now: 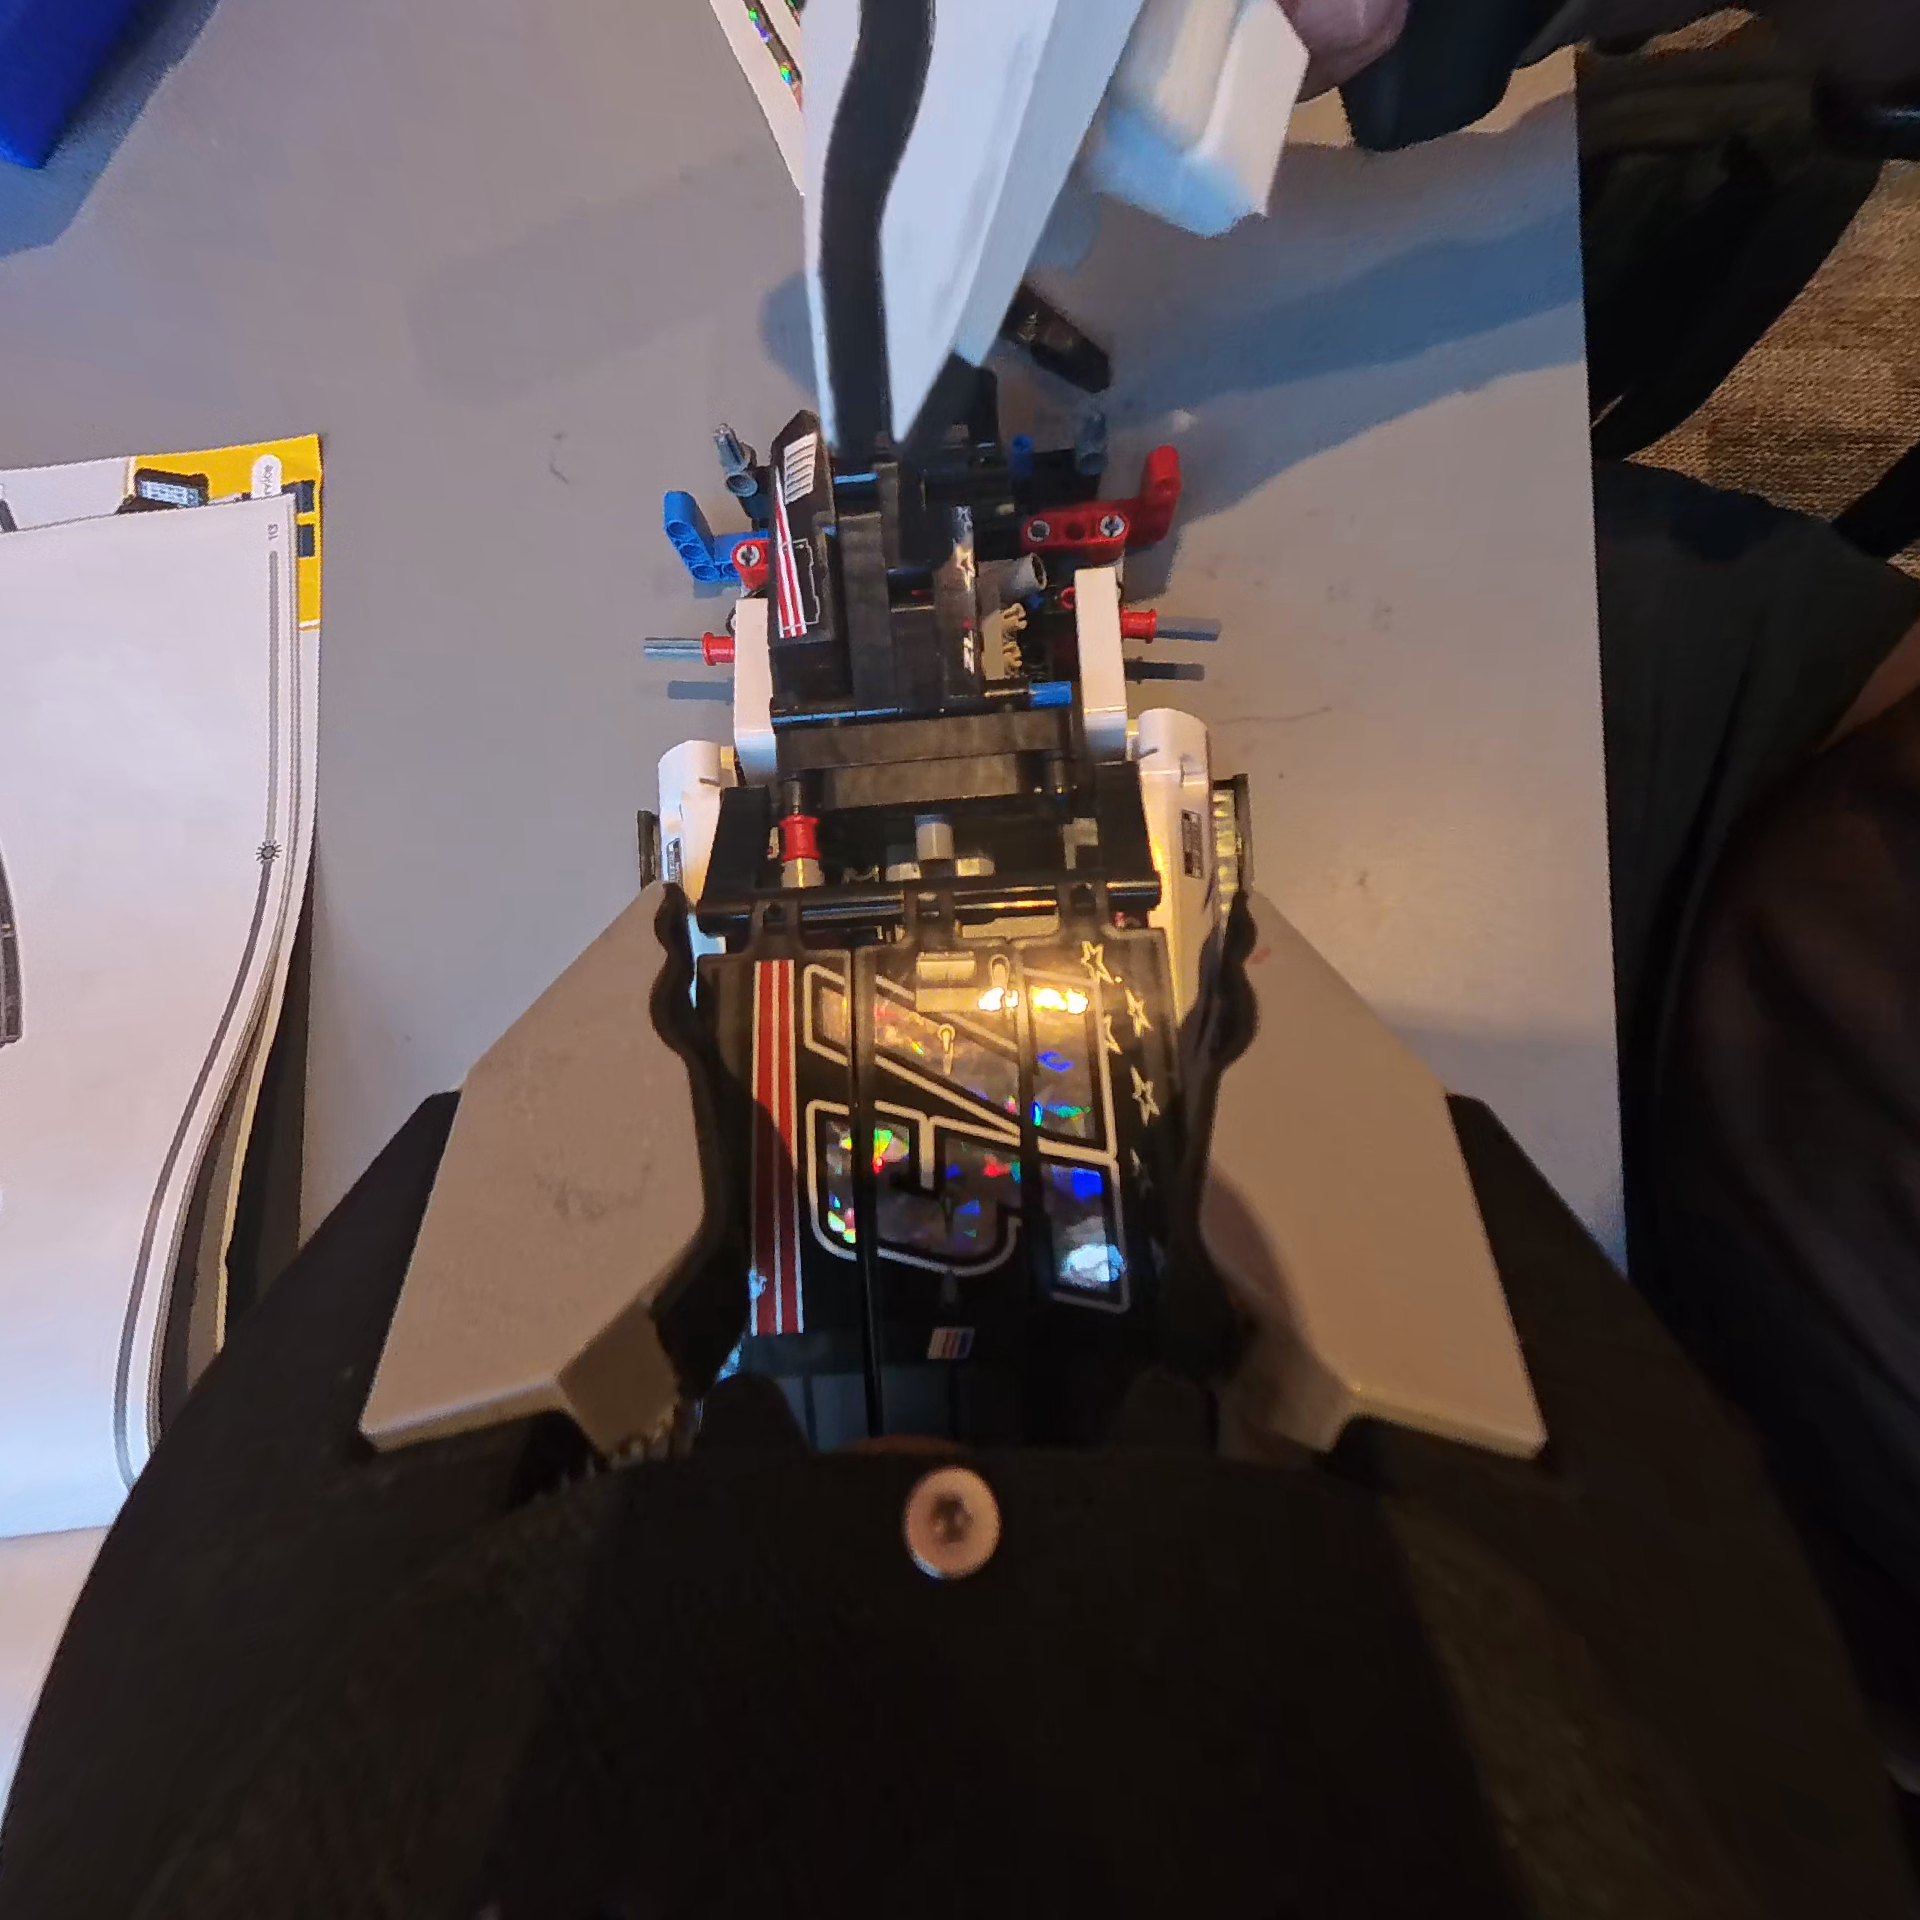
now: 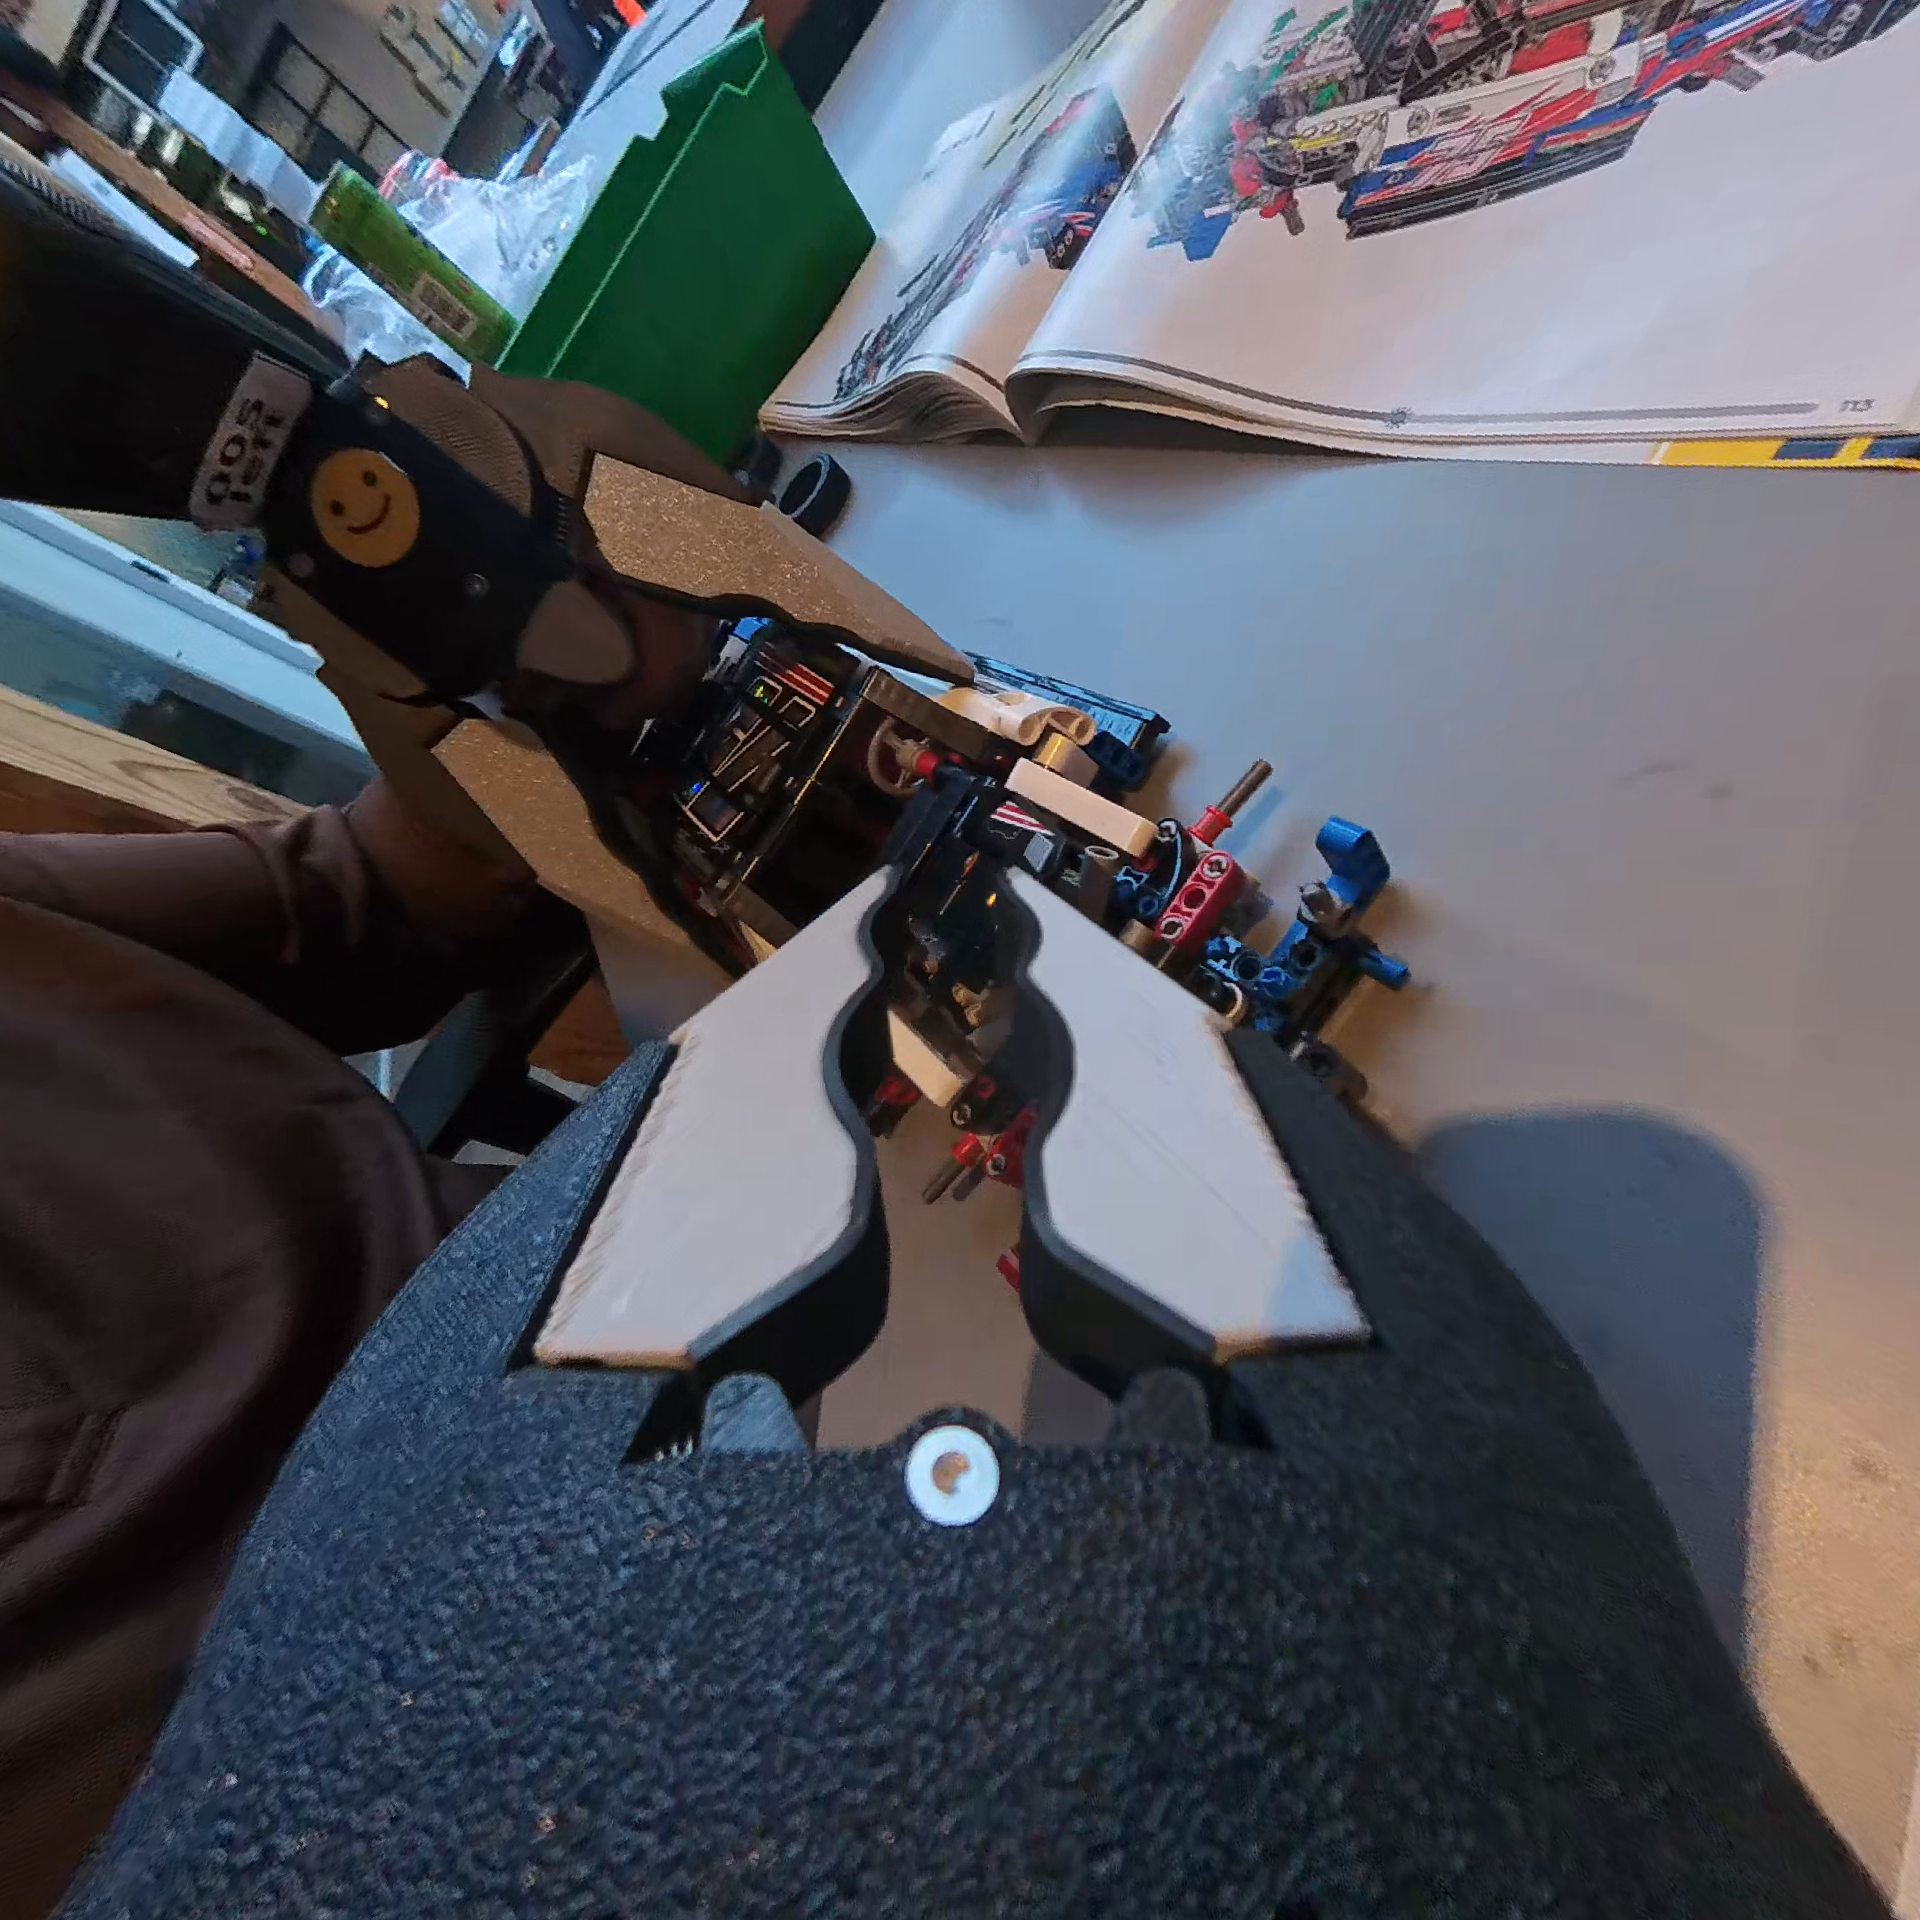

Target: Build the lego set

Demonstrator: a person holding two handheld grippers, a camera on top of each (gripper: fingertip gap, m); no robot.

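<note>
Left hand-held gripper (image 1: 951,1091) clamps the black rear of the lego car (image 1: 935,727) on the grey surface (image 1: 416,312). Right hand-held gripper (image 2: 940,904) pinches its front. Push too hard and loose pins could pop off.

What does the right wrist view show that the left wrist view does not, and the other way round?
Only the right wrist view: a green bin and the instruction book open at its coloured pictures. Only the left wrist view: the model's black decorated panel seen from above, clamped by the left gripper. Both: the lego model, the grey table, the right gripper at the model's far end.
</note>
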